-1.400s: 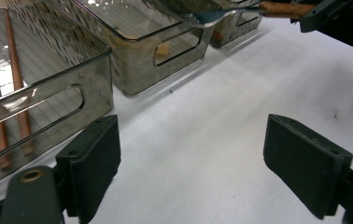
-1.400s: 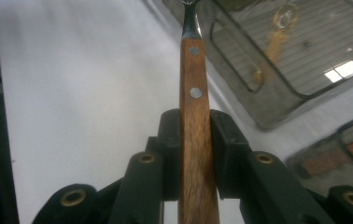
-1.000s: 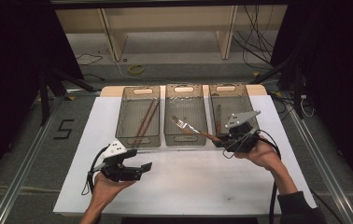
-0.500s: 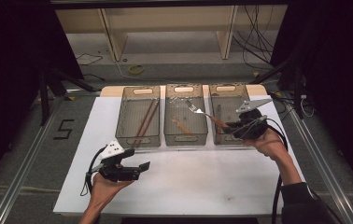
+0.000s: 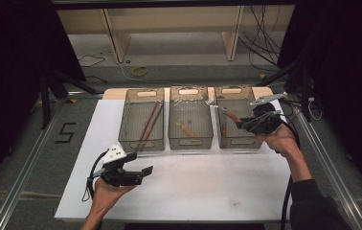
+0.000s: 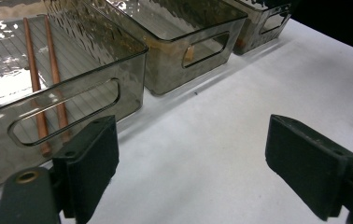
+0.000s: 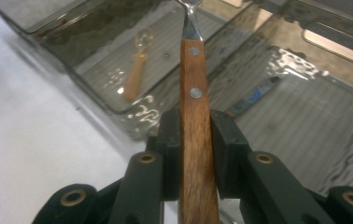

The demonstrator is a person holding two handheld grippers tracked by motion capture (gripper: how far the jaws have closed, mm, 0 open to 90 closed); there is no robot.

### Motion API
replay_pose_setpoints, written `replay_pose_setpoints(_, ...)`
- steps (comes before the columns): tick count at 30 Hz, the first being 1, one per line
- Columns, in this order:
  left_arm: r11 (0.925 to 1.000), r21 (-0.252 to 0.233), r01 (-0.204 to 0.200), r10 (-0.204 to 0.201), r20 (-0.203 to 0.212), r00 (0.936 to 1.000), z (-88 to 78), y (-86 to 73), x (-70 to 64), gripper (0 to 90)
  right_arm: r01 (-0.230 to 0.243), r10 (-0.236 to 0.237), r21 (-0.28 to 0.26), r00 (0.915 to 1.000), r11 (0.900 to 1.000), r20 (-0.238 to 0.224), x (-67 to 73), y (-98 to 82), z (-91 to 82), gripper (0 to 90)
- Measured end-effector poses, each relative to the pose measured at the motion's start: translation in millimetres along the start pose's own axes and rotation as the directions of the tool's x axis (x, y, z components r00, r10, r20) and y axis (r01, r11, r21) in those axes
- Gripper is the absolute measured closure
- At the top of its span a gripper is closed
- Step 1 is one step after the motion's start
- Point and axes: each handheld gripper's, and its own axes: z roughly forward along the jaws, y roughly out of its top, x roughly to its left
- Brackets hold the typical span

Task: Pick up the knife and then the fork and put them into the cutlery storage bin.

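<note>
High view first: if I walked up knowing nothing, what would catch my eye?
Three smoky clear bins in a row on the white table. The right gripper clamps a wooden-handled fork above the right-hand bin. Two chopsticks lie in the left bin, and the left gripper hovers open nearer the person.

The table cover (image 5: 217,187) is white. Three bins stand on it, all smoky grey see-through plastic with thin lines on the bottom and wavy ripples on the walls: the left bin (image 5: 143,143), the middle bin (image 5: 190,143) and the right bin (image 5: 239,143). The chopsticks (image 6: 37,88) in the left bin are reddish brown. The spoon (image 7: 137,70) in the middle bin is light wood. The fork (image 7: 194,116) has a brown wood handle with silver dots and a silver neck. The right gripper (image 7: 195,140) is black with gold rings. The left gripper (image 5: 138,173) is black with a white part.
</note>
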Motion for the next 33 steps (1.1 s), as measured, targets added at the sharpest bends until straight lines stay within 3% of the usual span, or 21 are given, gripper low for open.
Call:
replay_pose_setpoints(14, 0.9998, -0.019, -0.002, 0.002, 0.0, 1.0, -1.6, -0.5, 0.6, 16.9, -0.077, 0.074, 0.031, 0.9928, 0.997, 0.095, -21.5, -0.9, 8.9, 75.9)
replay_pose_setpoints(26, 0.9998, -0.019, -0.001, 0.001, 0.0, 1.0, -1.1, -0.9, 0.8, 16.9, -0.113, 0.105, 0.056, 0.9848, 0.992, 0.139, -28.3, -0.8, 17.8, 75.9)
replay_pose_setpoints(33, 0.9998, -0.018, -0.001, 0.001, -0.001, 1.0, -1.0, -0.9, 0.9, 16.9, -0.155, 0.141, 0.07, 0.9754, 0.985, 0.169, -33.1, -1.2, 22.6, 75.9)
